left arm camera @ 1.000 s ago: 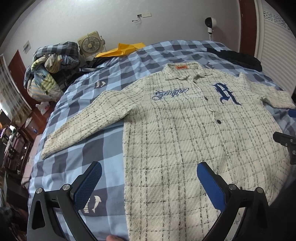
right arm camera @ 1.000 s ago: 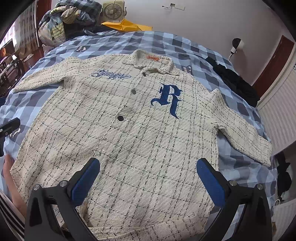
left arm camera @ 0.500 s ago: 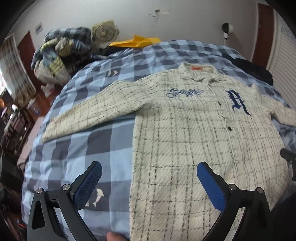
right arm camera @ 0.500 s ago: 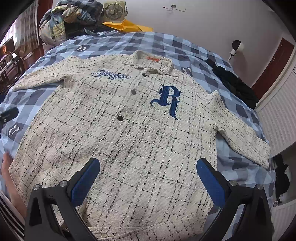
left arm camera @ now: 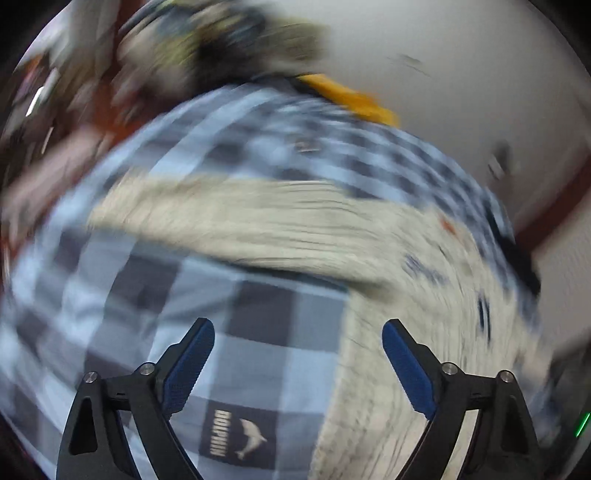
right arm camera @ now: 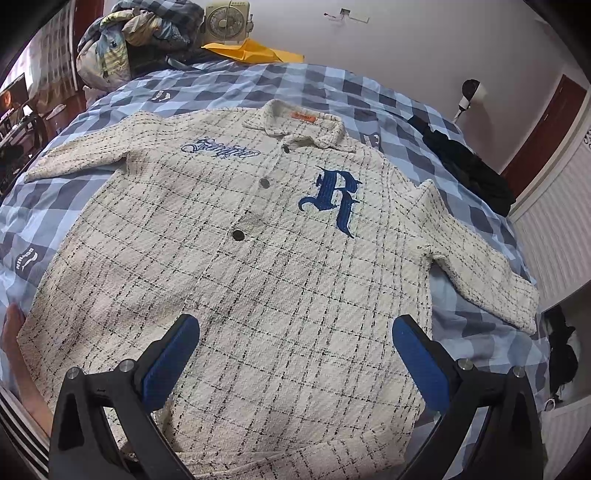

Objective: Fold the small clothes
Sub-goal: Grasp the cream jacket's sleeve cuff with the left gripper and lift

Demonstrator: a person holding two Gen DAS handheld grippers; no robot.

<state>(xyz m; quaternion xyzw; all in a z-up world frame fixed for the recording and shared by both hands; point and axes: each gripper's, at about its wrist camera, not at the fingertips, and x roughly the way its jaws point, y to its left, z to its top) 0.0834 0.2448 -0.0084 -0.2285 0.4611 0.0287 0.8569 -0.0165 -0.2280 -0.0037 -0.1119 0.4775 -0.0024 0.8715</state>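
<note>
A cream checked shirt [right arm camera: 280, 266] with a blue "R" and blue script lies spread flat, front up, on the blue checked bedspread [right arm camera: 373, 92], both sleeves out to the sides. My right gripper [right arm camera: 295, 332] is open and empty above the shirt's lower hem. The left wrist view is badly blurred; it shows the shirt's left sleeve [left arm camera: 236, 218] stretched across the bedspread [left arm camera: 155, 280]. My left gripper [left arm camera: 298, 339] is open and empty, above the bedspread just left of the shirt's side edge.
A pile of bedding [right arm camera: 122, 40], a small fan [right arm camera: 225, 22] and a yellow envelope [right arm camera: 258, 50] sit at the head of the bed. Black clothing [right arm camera: 469, 170] lies at the right edge. A bare hand [right arm camera: 14, 339] rests at the lower left.
My left gripper has swung quickly to the left, from over the shirt body toward the left sleeve, blurring its view. My right gripper has hardly moved.
</note>
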